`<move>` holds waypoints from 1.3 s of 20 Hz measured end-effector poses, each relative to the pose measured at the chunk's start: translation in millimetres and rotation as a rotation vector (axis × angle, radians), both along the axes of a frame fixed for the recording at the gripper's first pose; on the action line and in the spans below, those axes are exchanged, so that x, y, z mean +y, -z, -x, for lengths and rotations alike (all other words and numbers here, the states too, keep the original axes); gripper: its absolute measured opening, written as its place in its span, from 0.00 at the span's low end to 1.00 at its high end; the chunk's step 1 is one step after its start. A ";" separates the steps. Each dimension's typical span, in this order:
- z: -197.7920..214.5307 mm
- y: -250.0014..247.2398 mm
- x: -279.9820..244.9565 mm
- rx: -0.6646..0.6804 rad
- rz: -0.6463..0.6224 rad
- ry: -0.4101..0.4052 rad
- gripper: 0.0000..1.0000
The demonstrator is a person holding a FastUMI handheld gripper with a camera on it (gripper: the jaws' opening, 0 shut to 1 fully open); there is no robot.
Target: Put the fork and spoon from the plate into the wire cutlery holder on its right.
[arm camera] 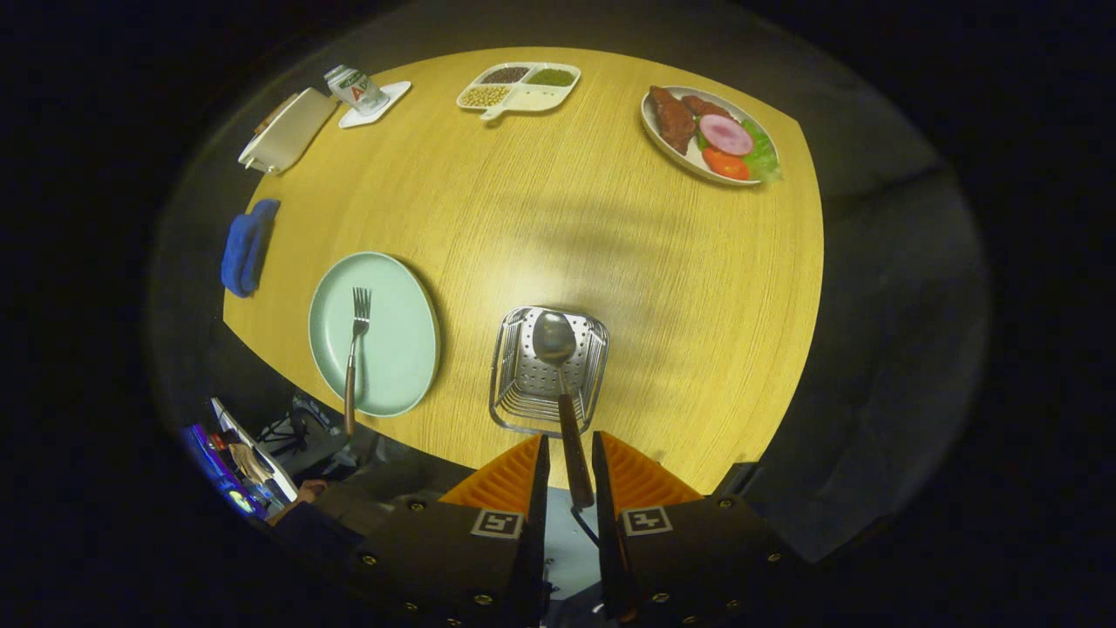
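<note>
My gripper (571, 453) hovers high above the near edge of the round wooden table (610, 227), its fingers a little apart. The spoon (555, 340) rests with its bowl inside the wire cutlery holder (514, 384). Its brown handle rises over the holder's near rim and ends between my fingertips. A gap shows between the handle and the left finger, so I am not clamping it. The fork (356, 340) lies along the pale green plate (384, 288) to the left of the holder, with its handle sticking out past the plate's near rim.
A plate of meat and salad (711, 135) sits at the far right, and a divided dish of beans (520, 87) at the far middle. At far left are a carton on a coaster (357, 90) and a cream box (288, 131). A blue cloth (247, 249) hangs over the left edge.
</note>
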State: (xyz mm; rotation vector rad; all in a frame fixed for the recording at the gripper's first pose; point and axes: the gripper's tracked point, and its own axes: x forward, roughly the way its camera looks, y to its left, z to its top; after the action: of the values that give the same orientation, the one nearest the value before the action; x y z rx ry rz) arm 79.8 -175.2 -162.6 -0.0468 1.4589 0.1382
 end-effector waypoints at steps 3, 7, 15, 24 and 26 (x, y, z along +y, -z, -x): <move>14.8 -21.0 28.2 -0.045 -0.088 0.043 0.28; 39.2 -32.3 69.8 -0.056 -0.158 0.037 0.27; 97.8 1.0 163.0 0.032 -0.223 -0.099 0.28; 115.8 32.7 226.7 0.060 -0.227 -0.168 0.28; 115.4 40.3 235.1 0.063 -0.224 -0.168 0.28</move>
State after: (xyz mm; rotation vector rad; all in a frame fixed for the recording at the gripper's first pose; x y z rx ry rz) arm -35.6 59.8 -203.0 0.0183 1.4935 0.4430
